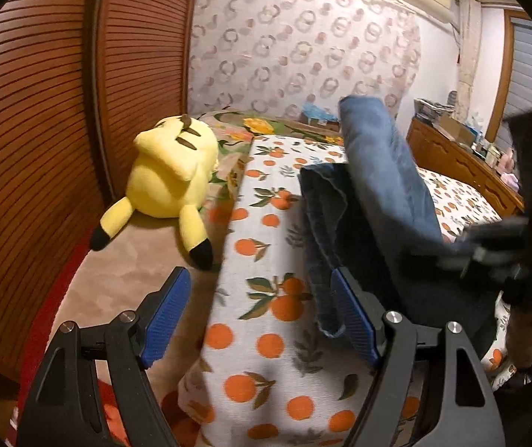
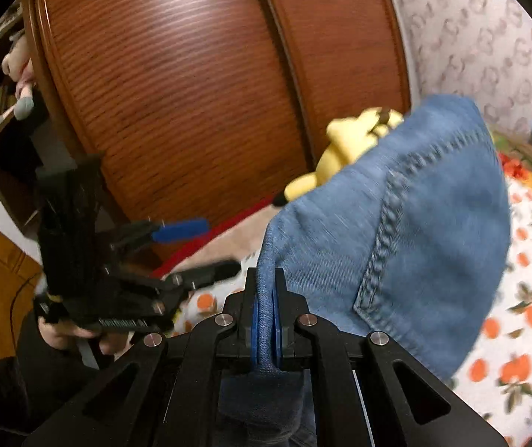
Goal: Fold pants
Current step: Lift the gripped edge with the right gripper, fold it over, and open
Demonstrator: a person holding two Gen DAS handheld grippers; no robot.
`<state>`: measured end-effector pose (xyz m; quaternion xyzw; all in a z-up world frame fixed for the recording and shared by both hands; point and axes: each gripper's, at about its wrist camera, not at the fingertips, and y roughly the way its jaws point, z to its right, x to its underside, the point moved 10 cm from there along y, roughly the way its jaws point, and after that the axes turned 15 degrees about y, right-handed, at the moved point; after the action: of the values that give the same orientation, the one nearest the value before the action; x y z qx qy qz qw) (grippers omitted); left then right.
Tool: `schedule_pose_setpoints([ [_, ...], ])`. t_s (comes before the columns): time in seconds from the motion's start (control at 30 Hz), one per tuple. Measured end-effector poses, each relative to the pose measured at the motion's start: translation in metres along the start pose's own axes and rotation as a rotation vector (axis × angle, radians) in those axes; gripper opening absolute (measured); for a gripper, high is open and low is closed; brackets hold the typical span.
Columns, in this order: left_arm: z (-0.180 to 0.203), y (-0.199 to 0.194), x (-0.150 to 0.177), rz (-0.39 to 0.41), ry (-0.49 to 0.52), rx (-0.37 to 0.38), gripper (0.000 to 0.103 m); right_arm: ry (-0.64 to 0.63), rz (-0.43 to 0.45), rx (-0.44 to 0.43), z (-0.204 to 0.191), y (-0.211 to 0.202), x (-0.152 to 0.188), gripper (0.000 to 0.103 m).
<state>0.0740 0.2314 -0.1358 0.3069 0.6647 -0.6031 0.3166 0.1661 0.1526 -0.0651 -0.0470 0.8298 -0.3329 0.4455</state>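
Blue denim pants [image 1: 377,193] hang lifted over the orange-print bed sheet [image 1: 262,298]. In the right wrist view my right gripper [image 2: 266,309] is shut on a folded edge of the pants [image 2: 396,231], whose back pocket faces the camera. My left gripper [image 1: 262,313] is open and empty, its right finger [image 1: 355,320] touching the hanging hem, its left finger [image 1: 165,316] free. The left gripper also shows in the right wrist view [image 2: 195,246], open, to the left of the pants. The right gripper shows blurred in the left wrist view [image 1: 489,246].
A yellow plush toy [image 1: 169,182] lies on the bed's left side by the wooden slatted wardrobe [image 1: 61,130]. A wooden headboard [image 1: 463,164] with clutter stands at the right. A patterned curtain [image 1: 303,44] hangs at the back.
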Motion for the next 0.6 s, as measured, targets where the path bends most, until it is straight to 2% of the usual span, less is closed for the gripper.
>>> schedule_pose_setpoints([
  [0.1,-0.006,-0.001,0.002,-0.002,-0.011,-0.011,0.078,0.015,-0.046,-0.003,0.009,0.02,0.004,0.006],
  [0.17,-0.008,-0.001,0.001,-0.002,-0.016,-0.014,0.078,0.027,-0.046,-0.002,0.015,0.022,-0.002,0.006],
  [0.23,-0.007,-0.002,-0.001,0.002,-0.015,-0.012,0.078,0.024,-0.032,-0.003,0.016,0.016,-0.008,0.014],
  [0.3,-0.005,-0.003,-0.004,0.006,-0.01,-0.011,0.078,0.008,-0.013,0.004,0.015,0.007,-0.016,0.035],
  [0.5,0.011,-0.015,-0.021,0.049,0.005,0.02,0.078,-0.014,0.091,0.034,0.02,-0.036,-0.034,0.046],
  [0.6,0.023,-0.017,-0.027,0.06,0.023,0.045,0.078,-0.004,0.146,0.11,0.043,-0.055,-0.046,0.047],
])
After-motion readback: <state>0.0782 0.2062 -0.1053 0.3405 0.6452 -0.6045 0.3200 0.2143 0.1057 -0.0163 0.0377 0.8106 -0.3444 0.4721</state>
